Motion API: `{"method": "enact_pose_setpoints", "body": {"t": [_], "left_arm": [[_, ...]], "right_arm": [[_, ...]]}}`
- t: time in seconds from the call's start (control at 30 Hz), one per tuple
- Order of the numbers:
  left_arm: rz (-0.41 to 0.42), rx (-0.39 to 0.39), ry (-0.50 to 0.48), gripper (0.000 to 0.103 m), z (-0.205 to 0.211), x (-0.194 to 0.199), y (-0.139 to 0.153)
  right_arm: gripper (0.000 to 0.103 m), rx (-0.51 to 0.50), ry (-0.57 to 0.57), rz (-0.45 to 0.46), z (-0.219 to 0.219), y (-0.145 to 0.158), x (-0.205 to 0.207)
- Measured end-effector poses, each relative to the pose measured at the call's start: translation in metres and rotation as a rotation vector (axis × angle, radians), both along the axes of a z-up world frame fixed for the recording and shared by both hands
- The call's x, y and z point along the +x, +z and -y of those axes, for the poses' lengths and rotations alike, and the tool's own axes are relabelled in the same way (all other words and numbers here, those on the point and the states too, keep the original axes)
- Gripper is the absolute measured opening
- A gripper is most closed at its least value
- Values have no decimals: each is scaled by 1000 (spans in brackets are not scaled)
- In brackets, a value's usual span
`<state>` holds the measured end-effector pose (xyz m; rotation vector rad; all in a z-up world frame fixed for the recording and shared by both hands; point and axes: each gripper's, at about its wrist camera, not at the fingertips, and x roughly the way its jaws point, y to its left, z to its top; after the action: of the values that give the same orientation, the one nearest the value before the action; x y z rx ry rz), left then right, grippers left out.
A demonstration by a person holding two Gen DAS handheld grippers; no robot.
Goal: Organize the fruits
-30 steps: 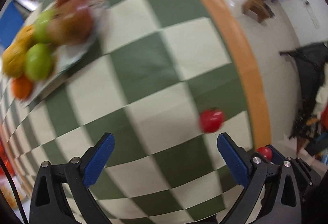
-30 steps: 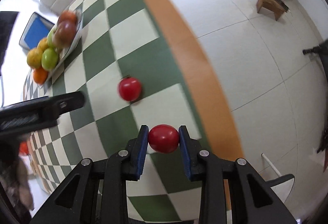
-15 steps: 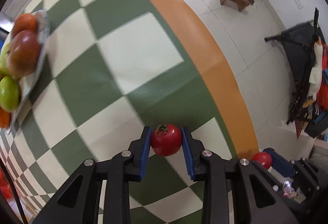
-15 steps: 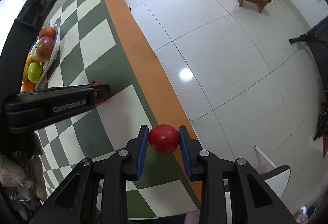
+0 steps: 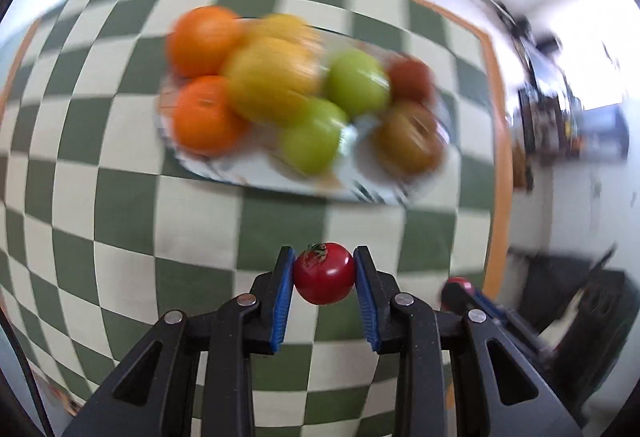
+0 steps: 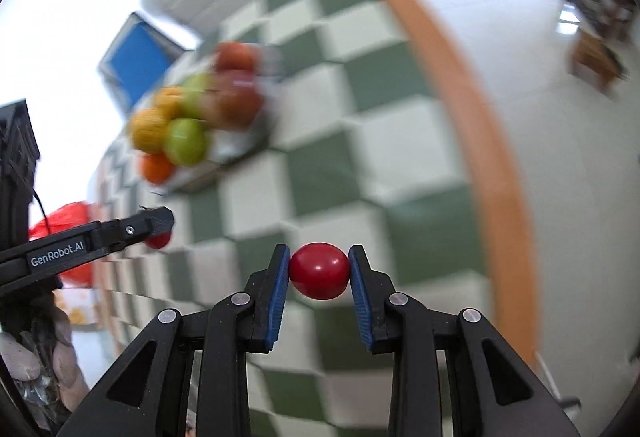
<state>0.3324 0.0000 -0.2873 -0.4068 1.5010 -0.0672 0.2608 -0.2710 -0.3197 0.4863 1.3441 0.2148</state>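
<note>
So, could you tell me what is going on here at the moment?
A person is tidying fruit with a pair of tongs in each hand. The left tongs grip a small red tomato with its green stem showing, and the right tongs grip another red tomato. Both are held above the checked tablecloth, short of the plate piled with oranges, lemons and green and reddish fruit.

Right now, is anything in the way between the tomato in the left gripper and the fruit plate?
No. Only bare checkered tablecloth lies between the tomato in the left gripper and the fruit plate.
</note>
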Motion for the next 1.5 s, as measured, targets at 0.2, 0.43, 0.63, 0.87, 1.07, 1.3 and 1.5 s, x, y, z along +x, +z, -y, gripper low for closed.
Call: {"method": "enact_pose_setpoints", "body": {"t": [0.2, 0.43, 0.63, 0.87, 1.07, 1.3, 1.5], "left_arm": [[-61, -122, 167, 28, -43, 23, -27], [-86, -122, 179, 28, -54, 35, -40], [-101, -106, 176, 30, -52, 39, -42], [-19, 71, 109, 76, -53, 28, -14], [67, 287, 1, 98, -47, 3, 10], [132, 347, -28, 99, -42, -16, 30], [187, 371, -31, 99, -38, -28, 53]], "right_arm": [[33, 81, 71, 32, -82, -17, 74], [33, 4, 148, 33, -128, -33, 115], [47, -26, 148, 1, -135, -45, 125], [71, -83, 138, -5, -121, -27, 112], [94, -234, 148, 51, -111, 10, 90], [99, -357, 136, 104, -104, 46, 68], [99, -373, 103, 133, -99, 70, 56]]}}
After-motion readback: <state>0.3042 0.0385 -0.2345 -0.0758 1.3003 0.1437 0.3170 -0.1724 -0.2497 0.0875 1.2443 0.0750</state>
